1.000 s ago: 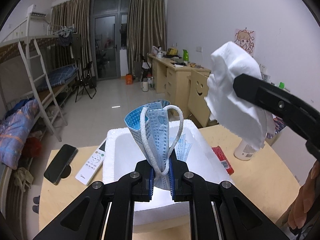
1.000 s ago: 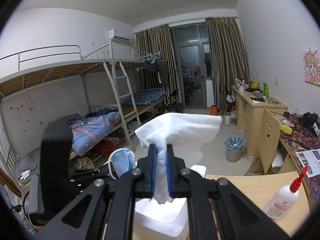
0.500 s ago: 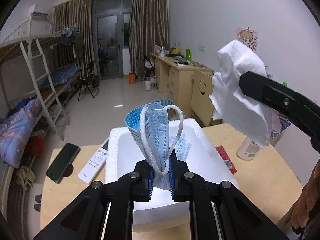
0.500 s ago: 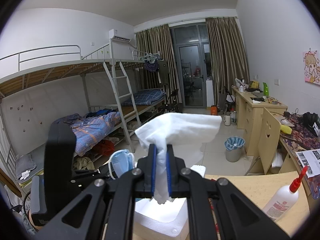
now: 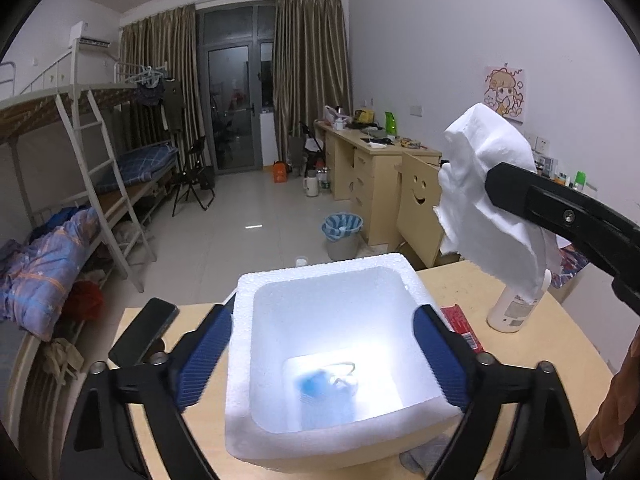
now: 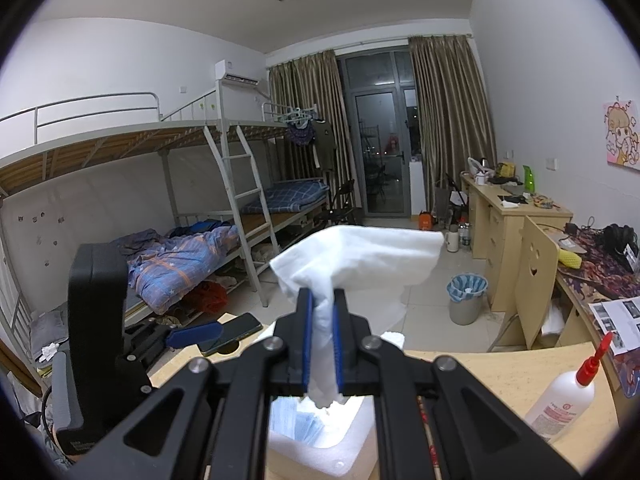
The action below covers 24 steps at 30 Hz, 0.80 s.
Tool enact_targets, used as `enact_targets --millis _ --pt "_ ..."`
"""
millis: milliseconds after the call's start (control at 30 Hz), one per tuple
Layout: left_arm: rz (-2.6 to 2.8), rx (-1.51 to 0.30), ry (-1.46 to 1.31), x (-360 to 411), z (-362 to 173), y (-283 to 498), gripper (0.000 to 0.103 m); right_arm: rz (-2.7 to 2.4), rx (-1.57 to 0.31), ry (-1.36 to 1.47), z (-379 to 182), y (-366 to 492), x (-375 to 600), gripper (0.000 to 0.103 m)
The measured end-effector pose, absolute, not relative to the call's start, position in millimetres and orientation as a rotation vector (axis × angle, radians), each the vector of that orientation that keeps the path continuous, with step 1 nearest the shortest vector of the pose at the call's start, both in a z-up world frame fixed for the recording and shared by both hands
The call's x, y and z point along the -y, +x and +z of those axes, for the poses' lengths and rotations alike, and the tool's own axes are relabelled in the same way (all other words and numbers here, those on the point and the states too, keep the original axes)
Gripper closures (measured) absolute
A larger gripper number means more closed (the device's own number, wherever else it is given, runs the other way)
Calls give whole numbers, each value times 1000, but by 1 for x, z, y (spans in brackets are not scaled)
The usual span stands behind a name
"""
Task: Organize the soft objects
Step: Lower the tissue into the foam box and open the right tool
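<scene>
Above the white foam box (image 5: pixel 340 360) on the counter (image 5: pixel 532 364), the left tool (image 5: pixel 322 364) hangs spread wide and empty, its blue pads straddling the box's side walls, while a blue face mask (image 5: pixel 326 394) lies blurred on the box floor. The right tool (image 6: pixel 322 346) is clamped on a crumpled white tissue (image 6: pixel 360 256), held up and to the right of the box. The box opening lies below and left of that tissue, so the right tool looks better placed for the next drop.
</scene>
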<state>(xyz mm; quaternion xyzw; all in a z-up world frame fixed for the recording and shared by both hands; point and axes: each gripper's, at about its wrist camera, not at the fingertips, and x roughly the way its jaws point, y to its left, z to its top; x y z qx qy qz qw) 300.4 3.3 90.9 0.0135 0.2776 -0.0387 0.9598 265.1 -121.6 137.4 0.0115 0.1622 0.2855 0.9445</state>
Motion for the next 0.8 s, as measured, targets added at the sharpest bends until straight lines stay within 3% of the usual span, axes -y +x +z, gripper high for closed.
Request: enact_targets --millis 800 --pt "55 -521 -27 -42 103 292 9 594 -372 11 134 280 117 91"
